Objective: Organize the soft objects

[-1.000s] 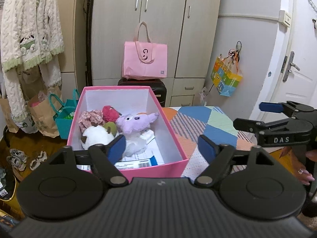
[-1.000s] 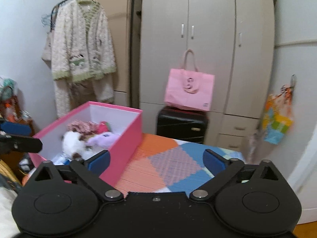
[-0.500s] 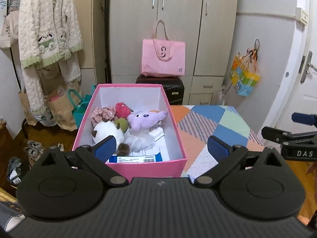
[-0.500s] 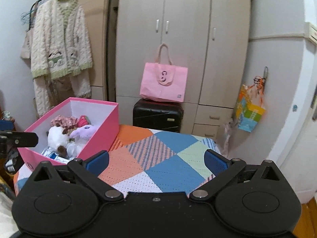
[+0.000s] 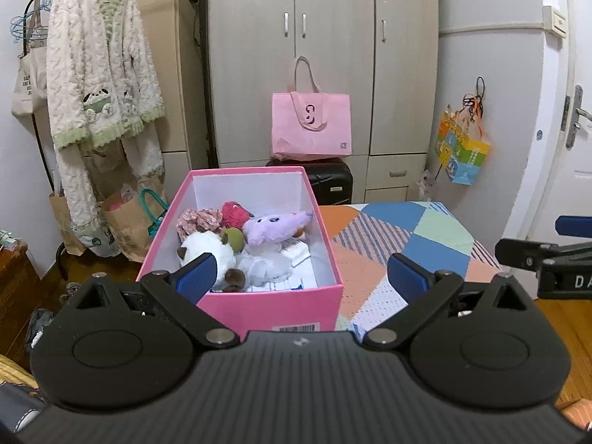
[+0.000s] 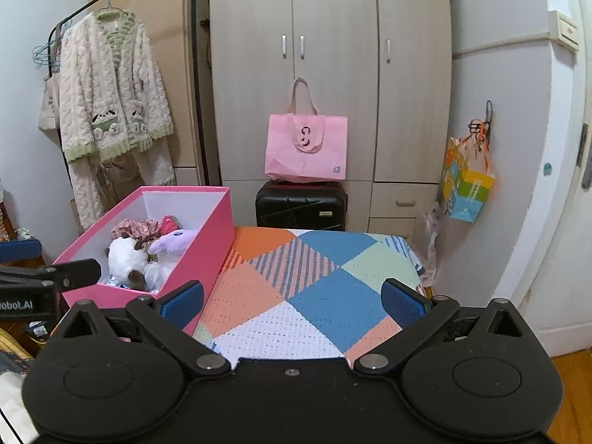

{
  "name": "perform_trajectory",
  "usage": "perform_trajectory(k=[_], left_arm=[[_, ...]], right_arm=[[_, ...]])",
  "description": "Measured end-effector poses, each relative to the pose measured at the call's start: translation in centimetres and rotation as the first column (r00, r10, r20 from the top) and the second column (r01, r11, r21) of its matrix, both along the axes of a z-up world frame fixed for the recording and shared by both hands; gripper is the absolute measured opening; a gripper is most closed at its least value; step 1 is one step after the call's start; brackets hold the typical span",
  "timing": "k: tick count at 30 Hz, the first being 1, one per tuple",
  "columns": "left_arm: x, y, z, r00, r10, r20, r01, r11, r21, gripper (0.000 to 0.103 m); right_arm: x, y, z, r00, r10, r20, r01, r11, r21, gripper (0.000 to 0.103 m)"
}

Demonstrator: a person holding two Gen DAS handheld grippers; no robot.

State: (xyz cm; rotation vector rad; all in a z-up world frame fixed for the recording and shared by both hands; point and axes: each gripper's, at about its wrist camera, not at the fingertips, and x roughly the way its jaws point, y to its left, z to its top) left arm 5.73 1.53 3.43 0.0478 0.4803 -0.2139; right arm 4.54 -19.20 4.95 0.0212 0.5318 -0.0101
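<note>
My left claw [image 5: 299, 275] has just been opening, nothing between its jaws; pink box [image 5: 259, 307] of plush toys [image 5: 273, 227] directly ahead on the desk [image 5: 425, 236]. Right claw [image 6: 292, 298] open, empty, box to its left.

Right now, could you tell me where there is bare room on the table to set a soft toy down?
The patchwork cloth lies bare from the pink box across to its far right edge. Inside the box, the near left end is crowded with plush toys; only its far end shows bare floor.
</note>
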Motion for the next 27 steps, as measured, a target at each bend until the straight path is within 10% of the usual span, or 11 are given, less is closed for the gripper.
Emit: perform_trajectory(k=[27], left_arm=[[-1.8, -1.2, -1.8, 0.995, 0.097, 0.035, -0.098, 0.995, 0.027, 0.103]], right_arm=[[-2.6, -0.1, -1.6, 0.991, -0.120, 0.055, 0.124, 0.989, -0.080, 0.103]])
